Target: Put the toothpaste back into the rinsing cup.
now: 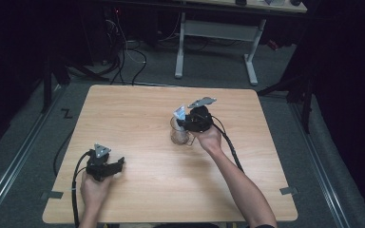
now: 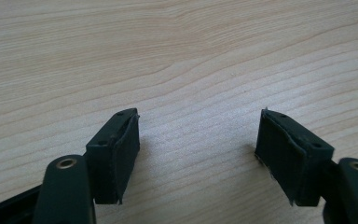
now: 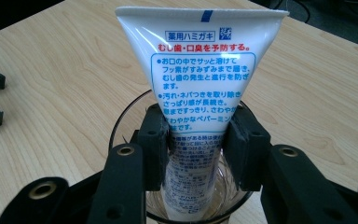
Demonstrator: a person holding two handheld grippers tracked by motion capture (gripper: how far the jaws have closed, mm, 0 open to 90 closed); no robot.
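— Right claw (image 3: 193, 140)?
— Clamped on the tube (image 3: 200, 70), pads pressing both flanks just above the rim of the glass (image 3: 121, 126).
— And the tube?
— Standing upright, crimped end up, lower end down inside the glass. Sits mid-worktop (image 1: 138, 104), somewhat toward the right and far edges. Cannot tell whether resting on the bottom or hanging in the grip.
— Step in hand?
— Likely seating the tube in the glass, or lifting it out; hard to say which from one look. Reads as placing, near its end.
— Left claw (image 2: 198, 140)?
— Spread wide, holding nothing, bare wood between the pads. Parked near the near-left corner, well apart from the glass.
— Next move?
— If placing: easing the pads apart gently, then drawing straight back and up, clear of the rim. Glass looks light and unsteadied, so any sideways drag could tip it. Tall tube may lean onto the rim once freed.
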